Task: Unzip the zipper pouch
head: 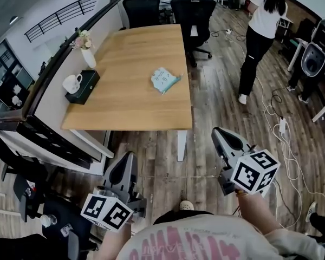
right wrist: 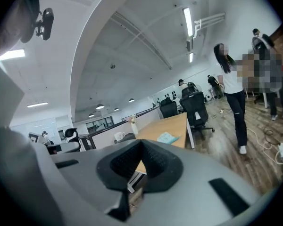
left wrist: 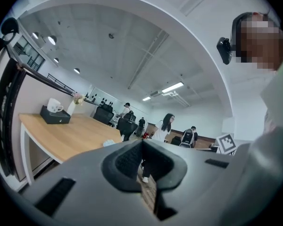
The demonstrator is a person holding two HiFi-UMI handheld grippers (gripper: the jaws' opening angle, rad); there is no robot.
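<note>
Left gripper (head: 128,157): jaws pressed together, nothing between them. It hangs over the floor (head: 200,118), short of the table's near edge.

Table (head: 130,112): smooth wood top. At its left edge a white mug (head: 72,83) sits on a dark box (head: 86,86), with a vase (head: 89,57) of flowers just behind. All are well apart from the work area, so no collision worry.

Pouch (head: 164,80): light blue, lies flat right of the table's middle, nearer the right edge. Nothing touches it, and it is well ahead of both grippers.

Handling, as a judgement: it looks like thin, soft fabric, and light.
- It will likely slide on the wood and bunch up under a one-sided pull, so two holds are probably needed.
- One gripper pinches the cloth at the zipper's closed end; the other takes the pull tab and runs along the teeth.
- It is not fragile, so a firm pinch is fine.
- A small tail sticks out at its right end. It may be the pull or a loop; too small to tell.
- The zipper line itself is not readable here.

Right gripper (head: 218,132): jaws also closed and empty, over the floor just right of the table's near corner. Both sets of jaws must spread before any hold.

Far right: a person (head: 260,26) stands beyond the table, with cables (head: 284,145) on the floor. Neither is in the likely path.
</note>
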